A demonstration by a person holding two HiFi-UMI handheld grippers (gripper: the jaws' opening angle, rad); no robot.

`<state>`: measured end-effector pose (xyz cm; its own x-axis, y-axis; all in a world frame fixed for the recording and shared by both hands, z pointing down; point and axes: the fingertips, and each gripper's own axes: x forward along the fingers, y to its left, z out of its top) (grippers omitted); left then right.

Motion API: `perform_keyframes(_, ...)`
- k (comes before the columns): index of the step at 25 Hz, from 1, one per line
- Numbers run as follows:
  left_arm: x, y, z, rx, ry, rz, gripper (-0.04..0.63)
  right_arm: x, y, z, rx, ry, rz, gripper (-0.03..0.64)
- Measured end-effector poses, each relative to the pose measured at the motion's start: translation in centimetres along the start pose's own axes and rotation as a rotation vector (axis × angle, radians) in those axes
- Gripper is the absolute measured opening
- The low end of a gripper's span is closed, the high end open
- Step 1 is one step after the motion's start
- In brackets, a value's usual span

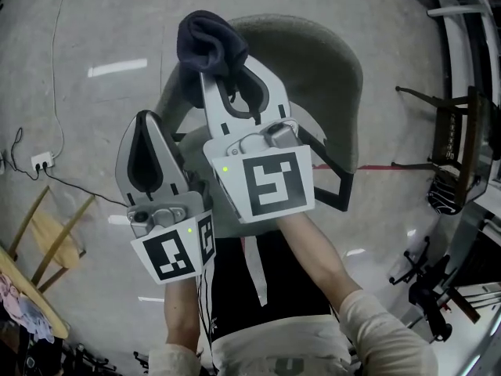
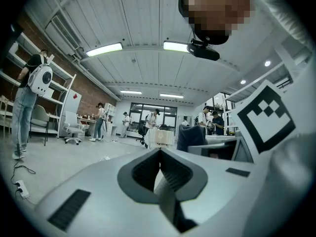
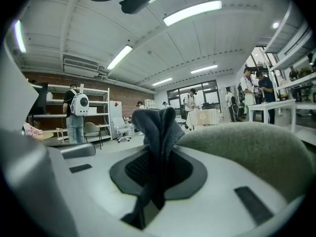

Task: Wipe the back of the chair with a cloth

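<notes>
Seen from above in the head view, the right gripper [image 1: 228, 75] reaches away from the person over a grey upholstered chair [image 1: 317, 61], with a dark cloth [image 1: 210, 39] bunched at its tip. Only the right gripper view shows the grip: the jaws clamp the cloth [image 3: 155, 125], which stands upright and runs lengthwise along the jaws, with the chair's rounded edge [image 3: 247, 147] just to the right. Only the left gripper view shows the left gripper [image 2: 159, 154] pressed together on nothing; the head view places it [image 1: 146, 125] nearer the person. Both grippers cover much of the chair. Whether the cloth touches the chair cannot be made out.
</notes>
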<state>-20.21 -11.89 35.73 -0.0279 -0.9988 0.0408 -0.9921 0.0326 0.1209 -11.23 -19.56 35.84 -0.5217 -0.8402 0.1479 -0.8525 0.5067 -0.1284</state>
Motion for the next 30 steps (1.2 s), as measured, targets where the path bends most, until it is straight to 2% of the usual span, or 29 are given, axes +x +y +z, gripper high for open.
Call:
perform_keyframes(14, 0.8, -4.1, -1.1, 0.001, 0.027, -0.074, 0.015, -4.0, -9.4, 0.1, 0.013, 0.003, -0.240, 0.058)
perform_keyframes(21, 1.0, -6.4, -1.5, 0.000, 0.036, -0.114, 0.015, -6.8, -12.5, -0.3, 0.018, 0.018, -0.345, 0.058)
perform_keyframes(30, 1.8, -8.9, -2.0, -0.016, 0.044, -0.145, 0.015, -9.5, -15.0, -0.6, 0.027, 0.039, -0.412, 0.058)
